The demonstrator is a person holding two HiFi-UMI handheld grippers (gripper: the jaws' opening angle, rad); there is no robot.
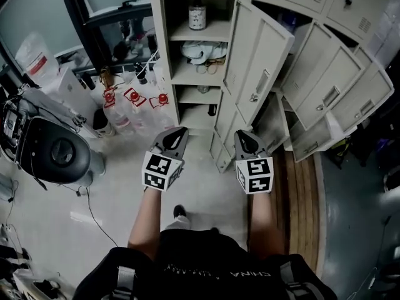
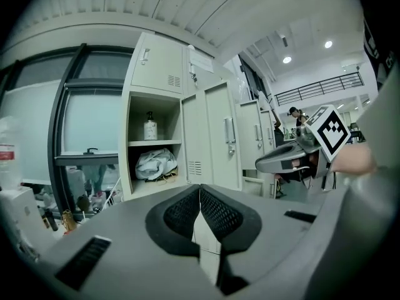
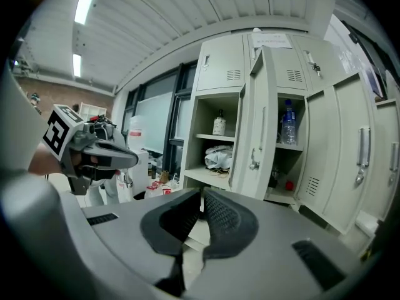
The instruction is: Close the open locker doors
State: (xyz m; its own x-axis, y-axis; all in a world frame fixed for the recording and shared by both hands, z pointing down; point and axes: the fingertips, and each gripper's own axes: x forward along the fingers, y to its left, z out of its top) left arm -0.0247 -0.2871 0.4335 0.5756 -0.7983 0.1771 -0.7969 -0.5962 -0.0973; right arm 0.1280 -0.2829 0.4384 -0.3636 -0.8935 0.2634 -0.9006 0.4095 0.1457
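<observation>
Left tool [image 1: 178, 132] and right tool [image 1: 242, 135] are side by side in front of me, both aimed at the bank of beige metal lockers [image 1: 157, 42], each with its jaws pressed together on nothing. The tall beige metal locker door [image 1: 259, 67] stands wide open at 12 o'clock from the right tool, well apart from it, baring shelves at 11 o'clock with a white-labelled bottle [image 1: 197, 14] above a crumpled white bundle [image 1: 203, 52]. More beige locker doors [image 1: 328, 92] gape at 2 o'clock, above a strip of wooden flooring [image 1: 303, 192].
</observation>
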